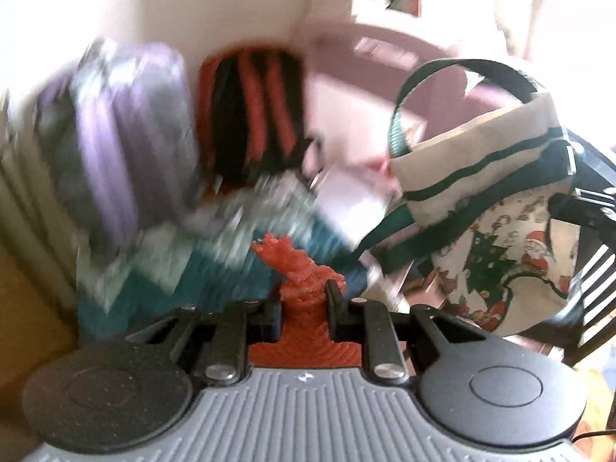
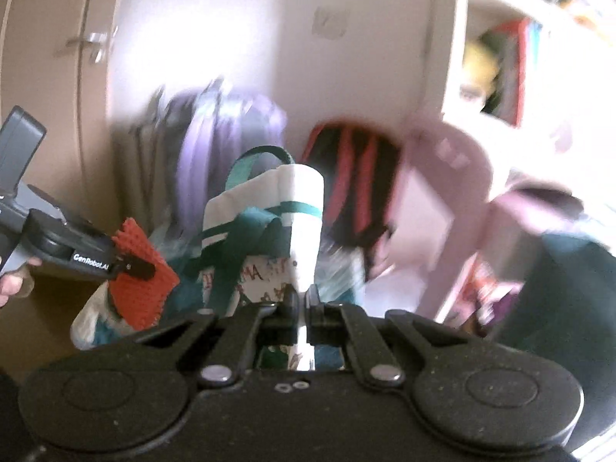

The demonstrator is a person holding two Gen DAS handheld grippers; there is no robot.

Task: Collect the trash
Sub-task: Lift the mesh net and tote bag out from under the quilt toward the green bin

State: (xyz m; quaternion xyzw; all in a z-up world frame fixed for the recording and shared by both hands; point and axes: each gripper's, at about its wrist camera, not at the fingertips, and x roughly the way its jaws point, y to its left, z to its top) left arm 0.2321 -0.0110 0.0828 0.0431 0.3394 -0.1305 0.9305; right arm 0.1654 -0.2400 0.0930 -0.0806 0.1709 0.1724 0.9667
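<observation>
My left gripper (image 1: 303, 302) is shut on a crumpled piece of red textured paper (image 1: 298, 265). It also shows in the right wrist view (image 2: 133, 267), with the red paper (image 2: 144, 288) sticking out of its jaws at the left. My right gripper (image 2: 302, 308) is shut on the edge of a white cloth tote bag (image 2: 298, 208) with green straps and a Christmas print. The bag hangs at the right in the left wrist view (image 1: 485, 177), its mouth facing left, to the right of the red paper. Both views are blurred by motion.
A purple suitcase (image 1: 127, 134) and a red and black backpack (image 1: 254, 115) stand against the wall behind. A pink plastic chair (image 2: 454, 192) is at the right. A teal and white bundle (image 1: 200, 265) lies below the left gripper. A dark chair back (image 1: 593, 269) is at the far right.
</observation>
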